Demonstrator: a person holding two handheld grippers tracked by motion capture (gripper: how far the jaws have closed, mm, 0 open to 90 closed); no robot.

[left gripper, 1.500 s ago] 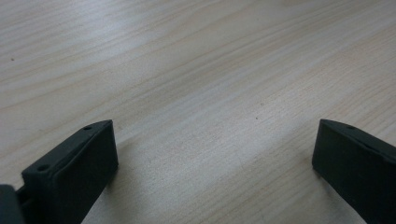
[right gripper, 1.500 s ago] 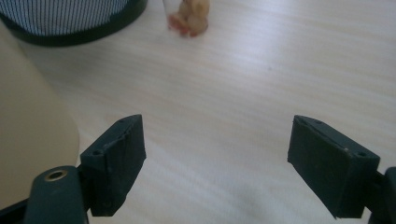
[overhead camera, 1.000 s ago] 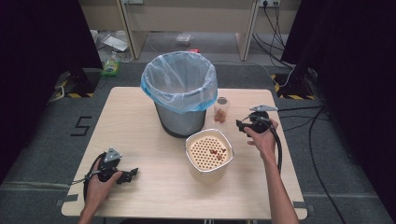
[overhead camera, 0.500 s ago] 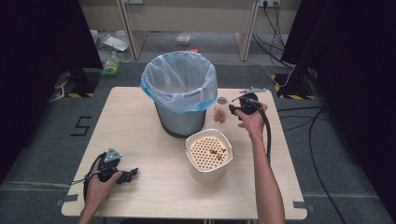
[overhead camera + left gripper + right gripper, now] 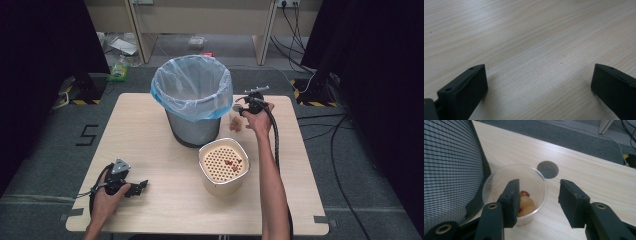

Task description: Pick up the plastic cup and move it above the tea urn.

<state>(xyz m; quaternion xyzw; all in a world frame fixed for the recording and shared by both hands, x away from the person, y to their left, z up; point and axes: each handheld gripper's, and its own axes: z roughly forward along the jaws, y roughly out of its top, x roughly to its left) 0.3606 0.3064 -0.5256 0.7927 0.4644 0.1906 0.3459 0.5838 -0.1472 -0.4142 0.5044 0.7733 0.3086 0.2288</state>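
One bin [image 5: 194, 100] stands far-centre on the table [image 5: 150, 150]; one perforated container [image 5: 224, 165] sits nearer. One clear cup [image 5: 516, 195] of sweets, right of the bin, lies between the right claw's [image 5: 537, 195] parted jaws, ungripped. Left claw [image 5: 536, 82], near-left, wide open, empty.

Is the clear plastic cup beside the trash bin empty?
No, the right gripper view shows the clear plastic cup holding several small round orange and red pieces at its bottom.

Both tongs [image 5: 136, 186] [image 5: 239, 108] gape (right extended).
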